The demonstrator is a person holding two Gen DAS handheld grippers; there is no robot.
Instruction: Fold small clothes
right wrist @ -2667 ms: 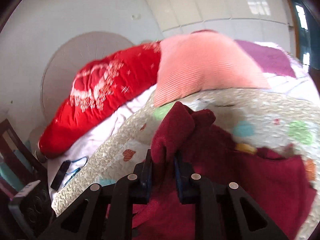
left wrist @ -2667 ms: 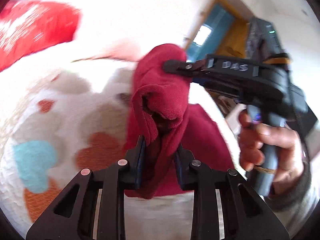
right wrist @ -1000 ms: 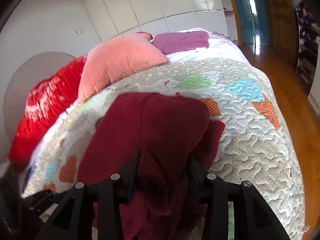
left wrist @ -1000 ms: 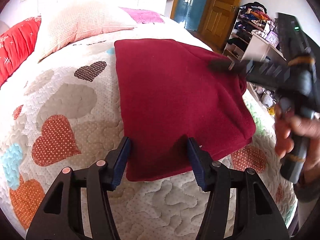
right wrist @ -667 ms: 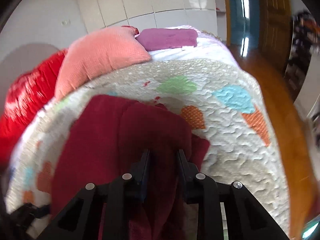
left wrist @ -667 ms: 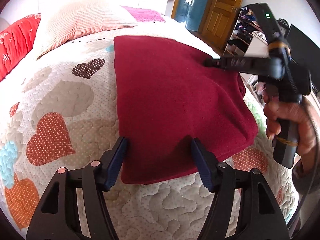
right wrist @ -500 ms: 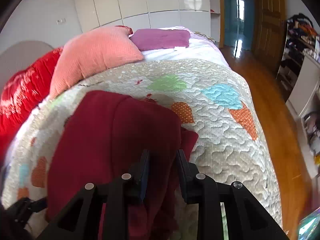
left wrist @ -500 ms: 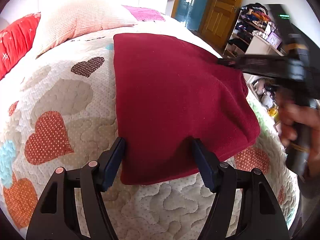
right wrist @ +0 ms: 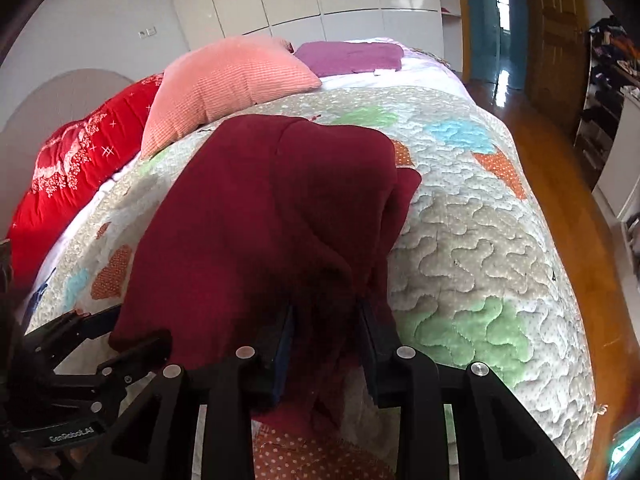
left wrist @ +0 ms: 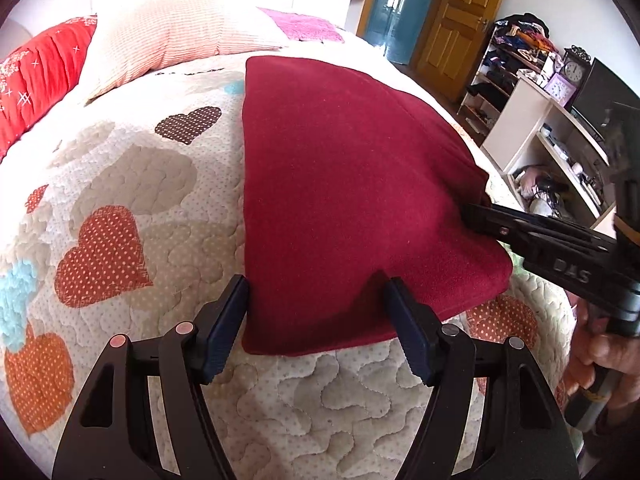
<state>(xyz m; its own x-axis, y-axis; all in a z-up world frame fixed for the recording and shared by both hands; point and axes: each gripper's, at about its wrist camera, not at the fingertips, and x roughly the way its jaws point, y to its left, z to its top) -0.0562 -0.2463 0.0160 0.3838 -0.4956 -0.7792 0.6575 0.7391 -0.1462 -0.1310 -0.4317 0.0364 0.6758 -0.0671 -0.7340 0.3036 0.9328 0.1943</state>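
A dark red garment [left wrist: 352, 184] lies folded flat on the heart-patterned quilt [left wrist: 120, 208]; it also shows in the right wrist view [right wrist: 272, 216]. My left gripper [left wrist: 316, 320] is open, its fingers either side of the garment's near edge, gripping nothing. My right gripper [right wrist: 326, 344] has its jaws apart around a bunched fold at the garment's right side; the cloth lies loose between them. The right gripper also shows in the left wrist view [left wrist: 532, 236], at the garment's right edge.
A peach pillow [right wrist: 228, 80], a red cushion [right wrist: 76, 160] and a purple cloth [right wrist: 352, 56] lie at the head of the bed. White shelves [left wrist: 548, 136], wooden doors [left wrist: 460, 12] and wood floor [right wrist: 560, 184] lie beyond the bed's right edge.
The garment went from held up and bunched to laid flat on the quilt. Both grippers let go of it. The right gripper's jaws widened and it dropped to the garment's lower right edge.
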